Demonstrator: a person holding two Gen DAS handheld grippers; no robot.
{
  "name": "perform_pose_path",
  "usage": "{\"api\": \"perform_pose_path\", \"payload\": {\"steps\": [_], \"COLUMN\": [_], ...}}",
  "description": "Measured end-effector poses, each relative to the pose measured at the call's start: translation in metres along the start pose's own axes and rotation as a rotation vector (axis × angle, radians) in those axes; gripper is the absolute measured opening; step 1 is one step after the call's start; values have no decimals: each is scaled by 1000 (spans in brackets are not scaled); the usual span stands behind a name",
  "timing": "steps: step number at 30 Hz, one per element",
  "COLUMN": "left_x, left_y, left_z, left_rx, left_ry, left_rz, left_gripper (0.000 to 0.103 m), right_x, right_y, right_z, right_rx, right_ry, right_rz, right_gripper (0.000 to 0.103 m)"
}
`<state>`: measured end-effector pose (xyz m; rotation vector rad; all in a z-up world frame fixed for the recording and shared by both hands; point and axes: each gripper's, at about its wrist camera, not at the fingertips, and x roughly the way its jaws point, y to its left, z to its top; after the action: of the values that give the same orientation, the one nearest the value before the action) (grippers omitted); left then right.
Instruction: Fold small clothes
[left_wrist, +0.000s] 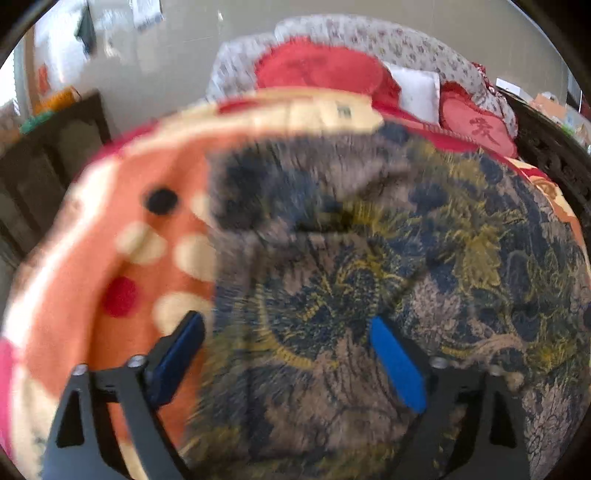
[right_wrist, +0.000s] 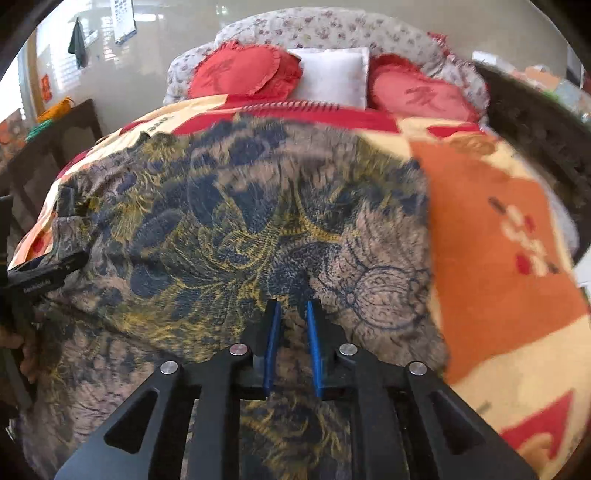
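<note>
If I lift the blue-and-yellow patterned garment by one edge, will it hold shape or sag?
The patterned garment will probably sag: it lies in soft wrinkles over the blanket. It looks thin, so likely light. The right hand-held gripper, nearly closed above it, may drag the cloth rather than slide.

A bed under an orange blanket (right_wrist: 491, 236), red heart cushions (right_wrist: 240, 74) at its head, pale wall (right_wrist: 159, 40) behind

A bed (right_wrist: 491, 236) with an orange blanket lies ahead of both grippers. The garment (right_wrist: 236, 229) is spread on it. Pillows (right_wrist: 328, 74) sit beyond.
</note>
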<state>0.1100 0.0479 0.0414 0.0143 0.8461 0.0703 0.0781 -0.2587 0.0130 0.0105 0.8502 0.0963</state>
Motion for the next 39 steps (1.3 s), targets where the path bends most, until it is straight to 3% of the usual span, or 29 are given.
{"api": "perform_pose_path", "payload": {"steps": [2, 4, 6, 8, 9, 15, 21, 23, 26, 30, 32, 34, 37, 39], "left_x": [-28, -45, -38, -9, -10, -12, -77, -96, -112, -134, -155, -176, -186, -195], "left_y": [-5, -16, -28, -36, -36, -29, 37, 63, 95, 111, 111, 107, 105, 99], "left_z": [-3, -11, -22, -40, -43, -30, -32, -49, -87, -150, -177, -195, -221, -229], "left_rx": [6, 25, 53, 68, 71, 99, 116, 120, 121, 71, 84, 115, 60, 112], "left_ry": [-68, -89, -30, 100, 62, 121, 80, 102, 191, 345, 367, 374, 470, 420], "left_rz": [-26, -89, -136, -123, -120, -154, -213, -224, -263, -372, -403, -437, -567, -550], "left_gripper": [89, 90, 90, 90, 91, 89, 86, 87, 88, 88, 88, 89, 89, 89], "right_x": [-12, 5, 33, 34, 38, 41, 34, 17, -38, -89, -110, -118, -130, -139], "right_y": [13, 23, 24, 22, 23, 29, 27, 25, 18, 22, 17, 5, -3, -8], "right_z": [-10, -32, -52, -51, -56, -54, -61, -63, -77, -131, -146, -123, -131, -134], "right_rx": [-46, -106, -108, -96, -103, -121, -112, -95, -82, -163, -179, -162, -85, -60], "right_ry": [-48, 3, 95, 73, 81, 72, 67, 72, 65, 96, 100, 112, 105, 79], "right_rz": [21, 21, 1, 22, 18, 3, 11, 13, 125, 181, 200, 201, 220, 229], "right_gripper": [44, 54, 58, 63, 63, 65, 64, 64, 64, 64, 64, 64, 64, 64]}}
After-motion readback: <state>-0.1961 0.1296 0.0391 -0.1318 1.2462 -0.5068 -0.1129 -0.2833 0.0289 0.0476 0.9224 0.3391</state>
